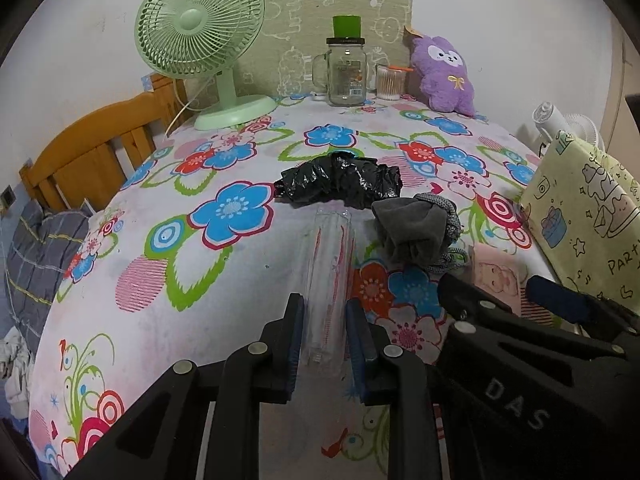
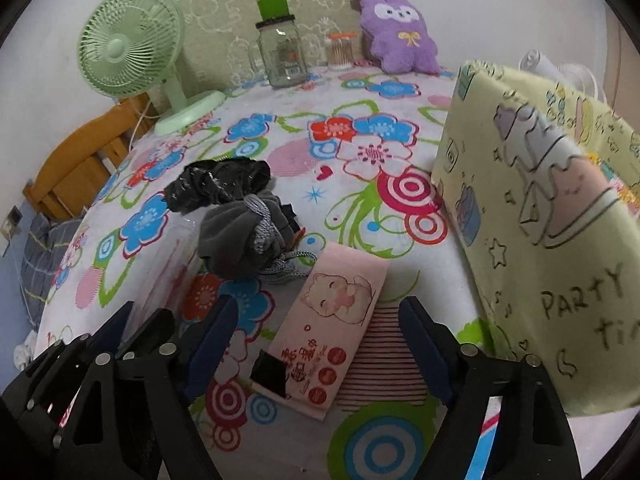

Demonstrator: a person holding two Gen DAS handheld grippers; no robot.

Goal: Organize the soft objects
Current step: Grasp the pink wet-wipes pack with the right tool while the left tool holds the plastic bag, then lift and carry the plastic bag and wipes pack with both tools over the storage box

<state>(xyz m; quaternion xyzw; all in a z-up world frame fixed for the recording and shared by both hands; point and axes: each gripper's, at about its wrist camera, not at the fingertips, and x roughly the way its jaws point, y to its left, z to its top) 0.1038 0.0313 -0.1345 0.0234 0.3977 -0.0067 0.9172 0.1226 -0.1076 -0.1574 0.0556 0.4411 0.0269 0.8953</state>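
Floral tablecloth point(image 1: 160, 240); left gripper point(image 1: 325, 332) clamps barely visible clear bag point(image 1: 330, 256); right gripper point(image 2: 318, 320) spread, empty.

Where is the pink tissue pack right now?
In the right wrist view the pink tissue pack lies flat on the flowered cloth, low centre, between the grey fabric bundle and the yellow bag.
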